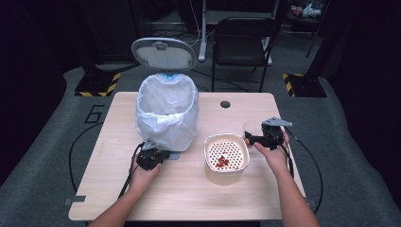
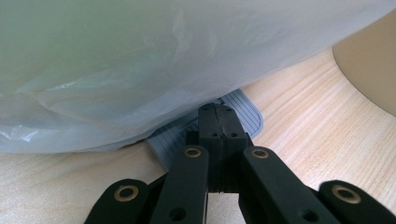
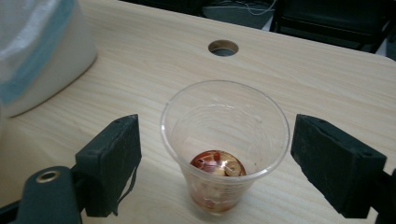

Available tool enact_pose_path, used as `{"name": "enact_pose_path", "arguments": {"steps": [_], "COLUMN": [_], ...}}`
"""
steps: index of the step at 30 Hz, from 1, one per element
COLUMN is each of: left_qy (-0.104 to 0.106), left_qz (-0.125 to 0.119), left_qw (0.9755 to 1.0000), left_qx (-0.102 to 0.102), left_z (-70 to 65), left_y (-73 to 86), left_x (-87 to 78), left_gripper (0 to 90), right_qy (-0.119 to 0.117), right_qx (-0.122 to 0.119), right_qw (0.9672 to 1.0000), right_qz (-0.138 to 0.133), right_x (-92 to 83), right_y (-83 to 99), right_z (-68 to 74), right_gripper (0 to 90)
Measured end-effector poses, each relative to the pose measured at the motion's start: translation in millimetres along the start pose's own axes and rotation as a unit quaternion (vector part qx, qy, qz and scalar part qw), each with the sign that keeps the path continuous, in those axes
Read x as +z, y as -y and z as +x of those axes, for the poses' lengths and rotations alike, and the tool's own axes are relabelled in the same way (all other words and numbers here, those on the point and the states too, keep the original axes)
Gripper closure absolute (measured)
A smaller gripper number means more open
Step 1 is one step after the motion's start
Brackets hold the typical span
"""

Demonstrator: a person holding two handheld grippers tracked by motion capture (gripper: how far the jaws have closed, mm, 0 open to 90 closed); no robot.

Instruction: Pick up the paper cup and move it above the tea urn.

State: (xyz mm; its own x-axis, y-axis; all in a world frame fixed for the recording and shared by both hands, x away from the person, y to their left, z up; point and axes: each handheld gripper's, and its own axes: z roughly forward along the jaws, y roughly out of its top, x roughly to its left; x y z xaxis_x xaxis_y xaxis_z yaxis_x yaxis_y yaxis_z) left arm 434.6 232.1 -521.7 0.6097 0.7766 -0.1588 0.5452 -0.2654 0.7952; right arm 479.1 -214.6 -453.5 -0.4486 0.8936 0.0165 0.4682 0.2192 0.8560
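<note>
- The clear plastic cup [image 3: 224, 144] stands upright on the wooden table [image 1: 189, 198], toward the three o'clock edge in the high view, just beyond the right gripper [image 1: 257, 138] and at about two o'clock from the cream strainer bowl [image 1: 226, 158].
- In the right gripper view the cup sits between the two black pads, which stand wide on either side of it at nine and three o'clock without touching its wall; the right gripper is open around it.
- A little reddish residue with pale bits lies in the cup's bottom, so it is probably very light and could tip or slide at a nudge.
- The wall looks thin and flexible: I judge it will buckle under a hard squeeze, and its smooth sides may slip. A gentle hold at mid-height, below the stiffer rolled rim, seems best.
- The left gripper [image 2: 218, 126] has its jaws pressed together with nothing between them, the tips resting on the grey ribbed pedal [image 2: 243, 112] at the foot of the bin.
- The bin [image 1: 166, 113], lined with a white bag, stands at about eleven o'clock from the strainer bowl, its lid [image 1: 163, 53] raised at twelve o'clock.
- Red scraps [image 1: 222, 162] lie on the bowl's perforated insert.
</note>
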Motion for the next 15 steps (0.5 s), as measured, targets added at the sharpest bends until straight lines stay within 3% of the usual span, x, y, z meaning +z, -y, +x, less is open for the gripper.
{"name": "enact_pose_path", "arguments": {"steps": [3,15], "left_qy": [-0.001,0.002], "left_qz": [0.001,-0.001], "left_qw": [1.0,1.0], "left_qx": [-0.003,-0.003], "left_z": [0.6,1.3], "left_y": [0.0,0.2], "left_x": [0.1,0.0], "left_gripper": [90.0,90.0], "right_qy": [0.013,0.02], "right_qx": [0.002,0.011], "right_qw": [0.9999,0.9995], "right_qz": [0.004,0.021], "right_x": [4.8,28.2], "right_y": [2.8,11.9], "right_z": [-1.3,-3.6], "right_gripper": [14.6,14.8]}}
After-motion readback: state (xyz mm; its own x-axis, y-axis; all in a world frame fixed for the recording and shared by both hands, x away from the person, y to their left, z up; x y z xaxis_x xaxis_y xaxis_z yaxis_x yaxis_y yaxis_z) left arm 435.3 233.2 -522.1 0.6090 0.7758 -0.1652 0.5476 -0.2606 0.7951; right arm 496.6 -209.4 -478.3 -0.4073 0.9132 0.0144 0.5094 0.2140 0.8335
